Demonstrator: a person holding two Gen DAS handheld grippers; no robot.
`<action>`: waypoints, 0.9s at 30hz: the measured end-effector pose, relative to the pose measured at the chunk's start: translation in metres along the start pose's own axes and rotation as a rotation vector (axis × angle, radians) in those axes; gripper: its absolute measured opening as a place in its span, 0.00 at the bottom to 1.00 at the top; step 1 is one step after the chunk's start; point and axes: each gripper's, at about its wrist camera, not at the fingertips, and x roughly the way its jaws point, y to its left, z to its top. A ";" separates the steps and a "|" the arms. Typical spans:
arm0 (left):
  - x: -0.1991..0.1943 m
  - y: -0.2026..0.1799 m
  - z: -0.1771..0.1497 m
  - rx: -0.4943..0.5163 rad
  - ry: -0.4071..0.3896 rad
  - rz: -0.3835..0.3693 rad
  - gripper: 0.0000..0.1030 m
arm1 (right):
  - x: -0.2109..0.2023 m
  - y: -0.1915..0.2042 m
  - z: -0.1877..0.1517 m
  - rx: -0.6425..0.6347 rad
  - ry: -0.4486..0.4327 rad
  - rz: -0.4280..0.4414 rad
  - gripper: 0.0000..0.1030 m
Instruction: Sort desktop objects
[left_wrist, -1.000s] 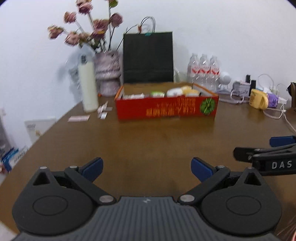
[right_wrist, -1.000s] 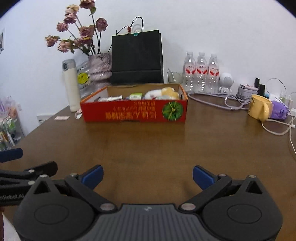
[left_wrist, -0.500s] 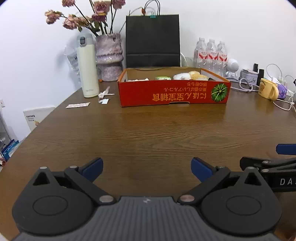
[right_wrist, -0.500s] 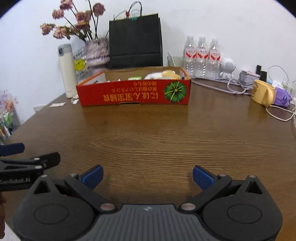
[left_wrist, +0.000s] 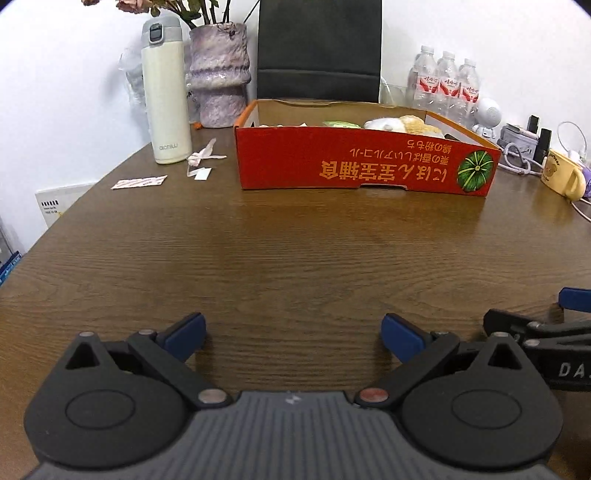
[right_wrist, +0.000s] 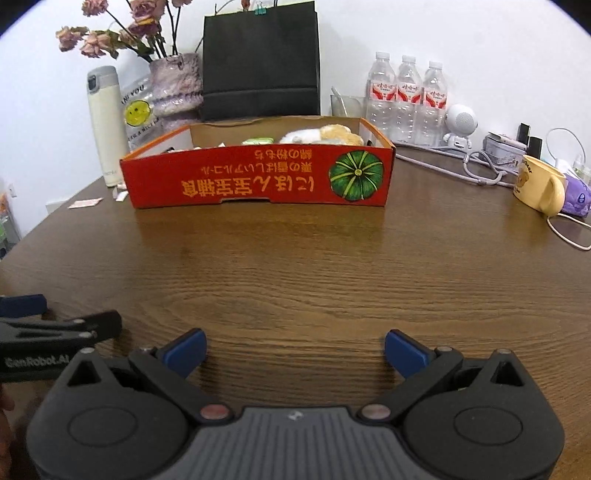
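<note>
A red cardboard box (left_wrist: 365, 168) (right_wrist: 258, 181) with a green pumpkin print stands on the brown wooden table (left_wrist: 295, 258) ahead of both grippers. Inside it lie a plush toy (left_wrist: 402, 123) (right_wrist: 321, 134) and a green packet (left_wrist: 341, 124) (right_wrist: 258, 140). My left gripper (left_wrist: 293, 334) is open and empty, low over the near table. My right gripper (right_wrist: 295, 350) is open and empty beside it. Each shows at the other view's edge.
A white thermos (left_wrist: 164, 92), a purple vase (left_wrist: 219, 74) and a black paper bag (left_wrist: 319, 48) stand behind the box. Paper scraps (left_wrist: 201, 160) lie at its left. Water bottles (right_wrist: 406, 99), a yellow mug (right_wrist: 539, 184) and cables (right_wrist: 480, 168) are at the right.
Both grippers have dropped lower and moved closer to the box, which looms larger now. Both stay open and empty.
</note>
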 end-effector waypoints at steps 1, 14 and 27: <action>0.001 0.000 0.001 -0.002 0.000 0.001 1.00 | 0.001 0.000 0.000 -0.006 -0.002 -0.004 1.00; 0.004 -0.001 0.003 -0.004 0.003 -0.001 1.00 | 0.008 -0.001 0.004 0.001 -0.004 -0.023 1.00; 0.005 -0.002 0.004 0.014 0.004 -0.021 1.00 | 0.010 0.001 0.006 -0.016 -0.003 -0.006 1.00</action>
